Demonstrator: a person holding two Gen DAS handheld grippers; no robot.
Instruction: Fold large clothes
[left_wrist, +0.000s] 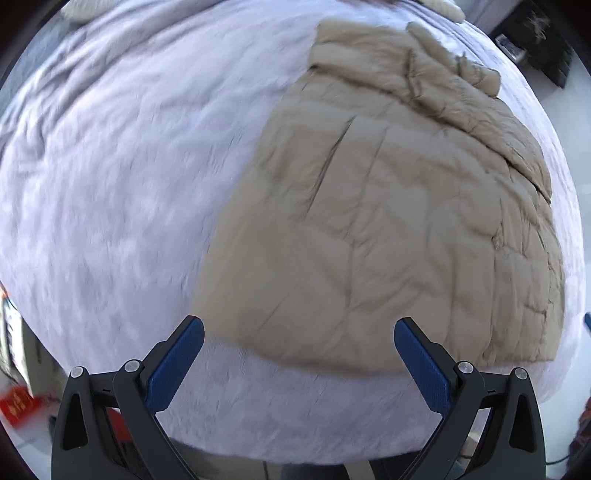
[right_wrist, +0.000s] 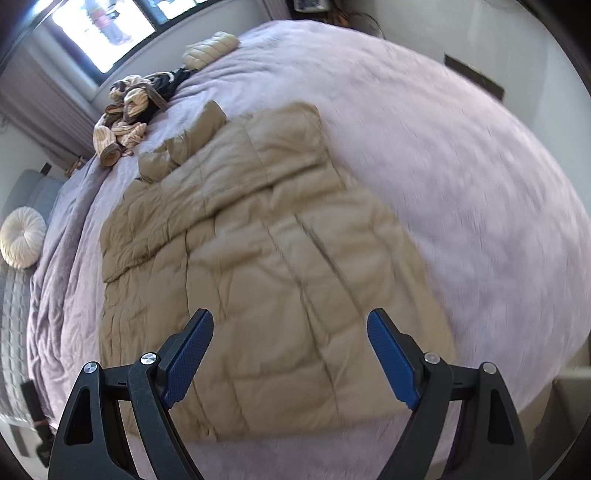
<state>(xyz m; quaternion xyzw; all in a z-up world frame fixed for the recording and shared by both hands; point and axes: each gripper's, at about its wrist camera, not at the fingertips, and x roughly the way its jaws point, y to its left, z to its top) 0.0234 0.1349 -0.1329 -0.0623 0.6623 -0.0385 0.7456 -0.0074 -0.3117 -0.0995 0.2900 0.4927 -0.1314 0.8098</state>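
Observation:
A tan quilted puffer jacket (left_wrist: 388, 229) lies flat on a lilac blanket on the bed, with one sleeve folded across its upper part. It also shows in the right wrist view (right_wrist: 258, 266). My left gripper (left_wrist: 299, 332) is open and empty, hovering above the jacket's near hem at its left corner. My right gripper (right_wrist: 290, 325) is open and empty, hovering above the lower part of the jacket. Neither touches the fabric.
The lilac blanket (right_wrist: 461, 192) covers the bed. A heap of striped and dark clothes (right_wrist: 133, 110) and a folded cream item (right_wrist: 210, 48) lie at the far end. A round white cushion (right_wrist: 22, 236) sits at the left. A red object (left_wrist: 16, 404) lies on the floor.

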